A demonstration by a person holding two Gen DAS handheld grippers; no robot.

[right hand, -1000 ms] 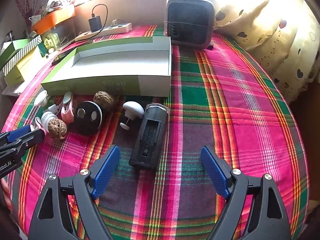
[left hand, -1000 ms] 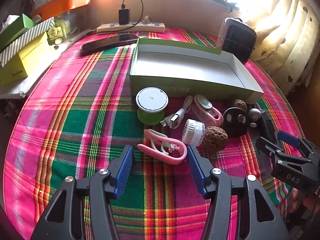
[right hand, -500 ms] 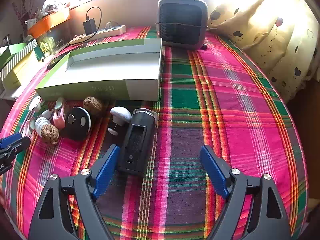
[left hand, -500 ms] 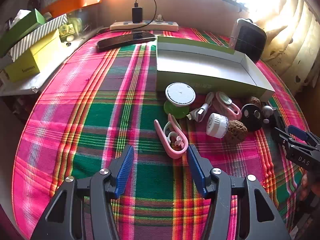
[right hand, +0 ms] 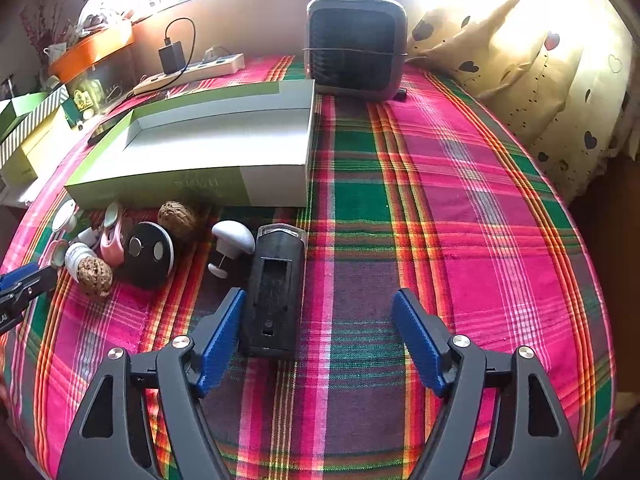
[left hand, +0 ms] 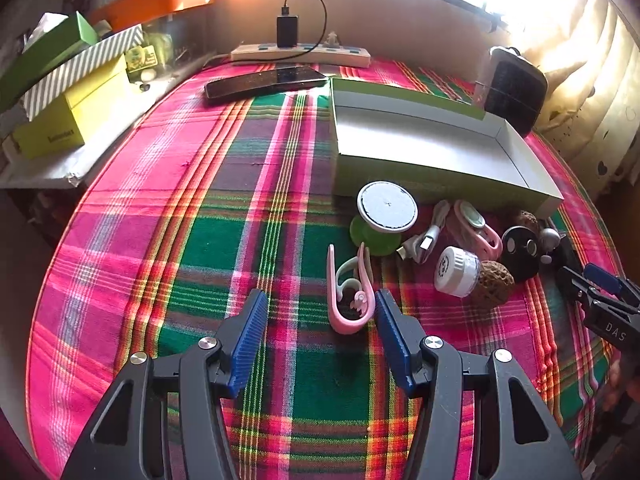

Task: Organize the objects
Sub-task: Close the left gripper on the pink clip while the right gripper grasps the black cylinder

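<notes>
My left gripper (left hand: 320,338) is open low over the plaid cloth. A pink clip (left hand: 348,294) lies between its fingers, right beside the right pad (left hand: 394,344). Past it sit a white disc on a green base (left hand: 386,208), a white jar (left hand: 456,266) and a walnut (left hand: 494,280). My right gripper (right hand: 320,334) has its jaws closing. A black oblong device (right hand: 276,292) lies between them against the left pad (right hand: 222,336), far from the right pad. A white knob (right hand: 234,240), a black disc (right hand: 148,254) and an open green box (right hand: 304,148) lie beyond.
A dark fan heater (right hand: 356,48) stands behind the box. A power strip (left hand: 300,54) and a dark phone (left hand: 264,82) lie at the back. Stacked boxes (left hand: 68,116) sit at the left edge. A curtain (right hand: 540,72) hangs along the right. The cloth drops off at its rounded edges.
The left gripper has slid left, and the pink clip has swung from crosswise to lengthwise beside its right pad. The right jaws have narrowed, with the black device now against the left pad.
</notes>
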